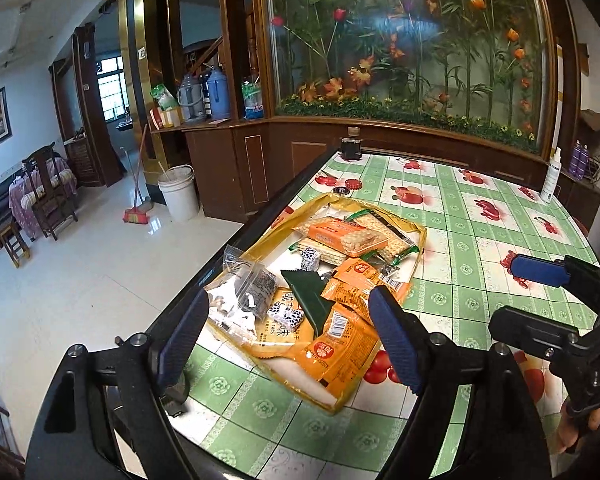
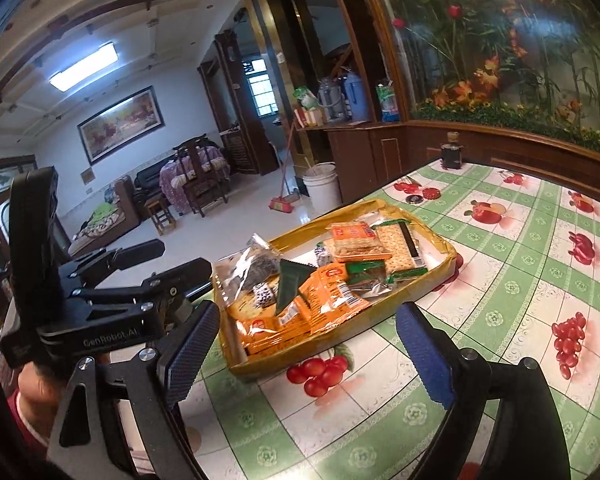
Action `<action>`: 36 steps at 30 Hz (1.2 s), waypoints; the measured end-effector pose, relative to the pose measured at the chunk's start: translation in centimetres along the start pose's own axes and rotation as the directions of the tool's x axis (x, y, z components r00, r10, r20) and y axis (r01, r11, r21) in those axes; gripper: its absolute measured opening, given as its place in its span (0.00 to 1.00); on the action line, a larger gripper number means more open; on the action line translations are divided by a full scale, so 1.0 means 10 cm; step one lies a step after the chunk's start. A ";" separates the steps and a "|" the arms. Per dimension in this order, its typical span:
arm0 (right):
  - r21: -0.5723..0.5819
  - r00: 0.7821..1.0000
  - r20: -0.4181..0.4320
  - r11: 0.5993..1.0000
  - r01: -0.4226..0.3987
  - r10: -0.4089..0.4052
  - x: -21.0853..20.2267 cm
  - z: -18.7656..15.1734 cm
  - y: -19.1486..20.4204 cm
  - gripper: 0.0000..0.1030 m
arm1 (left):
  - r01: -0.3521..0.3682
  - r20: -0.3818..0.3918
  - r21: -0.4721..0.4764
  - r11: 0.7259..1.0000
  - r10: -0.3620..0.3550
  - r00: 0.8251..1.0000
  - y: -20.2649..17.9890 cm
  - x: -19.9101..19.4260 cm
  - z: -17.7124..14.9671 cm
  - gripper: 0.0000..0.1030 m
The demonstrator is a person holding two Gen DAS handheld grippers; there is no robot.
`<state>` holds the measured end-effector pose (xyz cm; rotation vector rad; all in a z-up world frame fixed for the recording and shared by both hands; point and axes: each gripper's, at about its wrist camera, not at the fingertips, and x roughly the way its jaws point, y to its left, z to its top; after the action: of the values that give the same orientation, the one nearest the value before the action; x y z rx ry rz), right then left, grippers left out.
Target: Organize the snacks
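Note:
A shallow yellow tray (image 1: 256, 249) (image 2: 449, 257) lies on the table near its left edge, filled with snacks. Orange packets (image 1: 342, 346) (image 2: 326, 298) lie at its near end, cracker packs (image 1: 354, 236) (image 2: 396, 245) at its far end. A dark green wrapper (image 1: 308, 294) (image 2: 289, 285) and a clear bag (image 1: 244, 286) (image 2: 257, 268) lie between them. My left gripper (image 1: 290, 340) hovers open just short of the tray's near end, with nothing in it. My right gripper (image 2: 310, 354) is also open and empty, to the right of the left one. One of its blue pads (image 1: 540, 271) shows in the left wrist view.
The table wears a green-and-white fruit-print cloth (image 1: 460, 248) and has a black left edge (image 1: 228, 258). A dark bottle (image 1: 352, 146) (image 2: 452, 153) stands at the far edge, two caps (image 1: 354, 185) lie beyond the tray, and a white spray bottle (image 1: 552, 176) stands far right. A white bucket (image 1: 178, 192) stands on the floor.

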<state>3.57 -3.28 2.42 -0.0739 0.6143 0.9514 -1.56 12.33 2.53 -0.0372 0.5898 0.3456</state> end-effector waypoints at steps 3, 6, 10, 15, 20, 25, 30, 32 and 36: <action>-0.045 1.000 -0.015 0.999 -0.012 0.012 -0.04 -0.03 0.07 0.89 | -0.003 0.005 -0.003 1.000 0.003 1.000 0.03 -0.07 -0.02 0.80; -0.096 0.999 -0.028 0.995 -0.027 0.025 -0.07 -0.05 0.16 0.89 | -0.015 0.019 -0.001 1.000 0.015 1.000 0.06 -0.15 -0.04 0.80; -0.167 0.998 -0.048 0.985 -0.041 0.033 -0.09 -0.08 0.29 0.89 | -0.027 0.040 -0.001 1.000 0.027 0.999 0.12 -0.27 -0.10 0.80; -0.247 0.996 -0.084 0.968 -0.046 0.026 -0.04 -0.14 0.44 0.89 | -0.045 0.061 -0.003 0.999 0.045 0.997 0.19 -0.39 -0.16 0.80; -0.280 0.995 -0.092 0.958 -0.061 0.036 -0.03 -0.16 0.52 0.89 | -0.037 0.046 -0.030 0.999 0.038 0.998 0.30 -0.45 -0.18 0.80; -0.299 0.995 -0.092 0.952 -0.061 0.035 -0.03 -0.14 0.57 0.89 | -0.051 0.054 -0.047 0.998 0.054 0.997 0.37 -0.52 -0.18 0.82; -0.321 0.995 -0.091 0.945 -0.063 0.035 -0.03 -0.12 0.62 0.89 | -0.055 0.071 -0.051 0.997 0.058 0.996 0.40 -0.61 -0.20 0.86; -0.331 0.995 -0.090 0.941 -0.064 0.036 -0.03 -0.12 0.64 0.89 | -0.061 0.076 -0.042 0.997 0.064 0.995 0.40 -0.63 -0.20 0.86; -0.356 0.995 -0.091 0.932 -0.068 0.038 -0.02 -0.09 0.67 0.89 | -0.087 0.084 -0.035 0.996 0.090 0.992 0.43 -0.67 -0.22 0.86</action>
<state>-2.17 0.31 3.15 -0.4267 0.5135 1.1099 -9.39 14.01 4.69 -0.0262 0.5017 0.4409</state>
